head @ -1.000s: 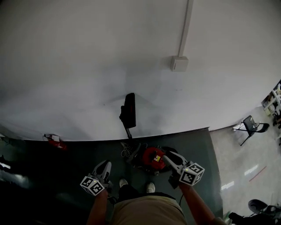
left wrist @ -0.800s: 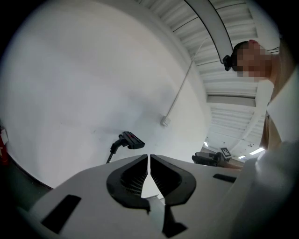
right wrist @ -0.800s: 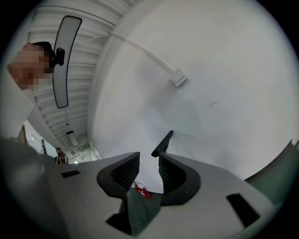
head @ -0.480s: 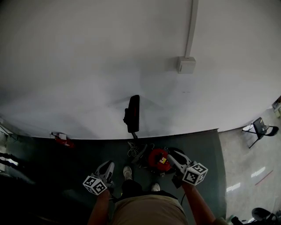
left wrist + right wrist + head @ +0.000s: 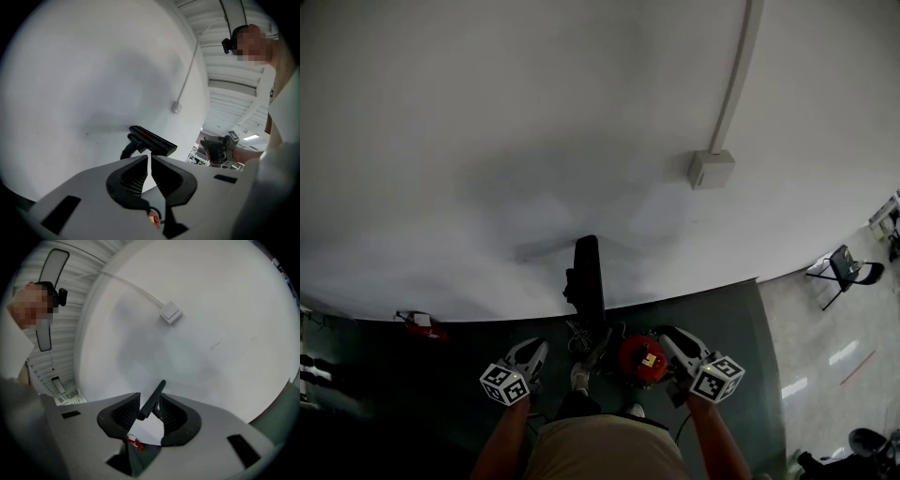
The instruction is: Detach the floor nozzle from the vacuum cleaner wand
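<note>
Black floor nozzle (image 5: 586, 274) standing upright against the white wall (image 5: 487, 141), red vacuum cleaner body (image 5: 642, 358) on the dark floor (image 5: 459, 370) below it, small yellow label unreadable, left tongs (image 5: 149, 158) closed together, empty, right tongs (image 5: 150, 395) partly apart, clamping nothing, both apart from the nozzle

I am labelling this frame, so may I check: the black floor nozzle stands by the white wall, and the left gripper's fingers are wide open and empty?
Not quite: the left gripper has its fingers shut, not wide open, as the left gripper view shows. They are empty, and the black floor nozzle does stand by the white wall.
</note>
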Demonstrator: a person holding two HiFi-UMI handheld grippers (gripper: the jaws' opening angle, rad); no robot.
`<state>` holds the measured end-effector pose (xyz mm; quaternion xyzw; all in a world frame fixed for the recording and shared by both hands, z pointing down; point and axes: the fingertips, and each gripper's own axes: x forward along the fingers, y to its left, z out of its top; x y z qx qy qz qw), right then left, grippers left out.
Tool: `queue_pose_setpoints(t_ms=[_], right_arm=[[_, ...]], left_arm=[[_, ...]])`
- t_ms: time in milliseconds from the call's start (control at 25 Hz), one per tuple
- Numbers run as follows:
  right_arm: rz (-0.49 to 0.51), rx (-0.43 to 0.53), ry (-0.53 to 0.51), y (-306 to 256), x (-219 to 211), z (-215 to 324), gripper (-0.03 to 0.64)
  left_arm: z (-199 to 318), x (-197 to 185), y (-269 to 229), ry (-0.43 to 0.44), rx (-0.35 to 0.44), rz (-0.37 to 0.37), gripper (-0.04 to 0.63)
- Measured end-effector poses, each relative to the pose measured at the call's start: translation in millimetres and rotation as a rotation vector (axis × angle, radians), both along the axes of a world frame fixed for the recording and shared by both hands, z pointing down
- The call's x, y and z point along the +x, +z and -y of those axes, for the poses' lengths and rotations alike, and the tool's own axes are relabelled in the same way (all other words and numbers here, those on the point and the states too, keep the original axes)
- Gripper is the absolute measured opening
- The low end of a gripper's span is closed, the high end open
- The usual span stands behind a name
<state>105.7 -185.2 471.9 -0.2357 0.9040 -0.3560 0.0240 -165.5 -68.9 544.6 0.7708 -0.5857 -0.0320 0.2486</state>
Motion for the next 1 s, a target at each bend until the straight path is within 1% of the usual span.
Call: queue_pose_setpoints(t_ms=[200,360,440,520,720,880,1000], right_arm=[[-0.008,0.017,0.079,-12,-34,31,0.115],[-0.039,0.009,0.130,-8,-53,42,0.115],[-0.051,-0.001,0.159,-2,-61,43,0.115],[-0.054,-0.016,0.188,4,-69,43,0.115],[-0.049,-0.029,0.235,9,-90,48,0.115],[-0.057,-0.026,0.250,7,-104,55,0.115],[-0.065,-0.030,0.233,5,-113,56,0.115]], left_arm=[[53,-30,22,0.140,-0.038,0.058,0.047],[88,-37,45,0.278,-0.065,0.127,0.097],[101,-38,57,0.336,-0.077,0.138,0.117],[110,-38,71,0.385,-0.089,0.132,0.134],[121,-37,108,0.481,-0.122,0.174,0.223],[133,-35,131,0.535,-0.119,0.214,0.252],[138,-28,141,0.564,-0.130,0.224,0.261]])
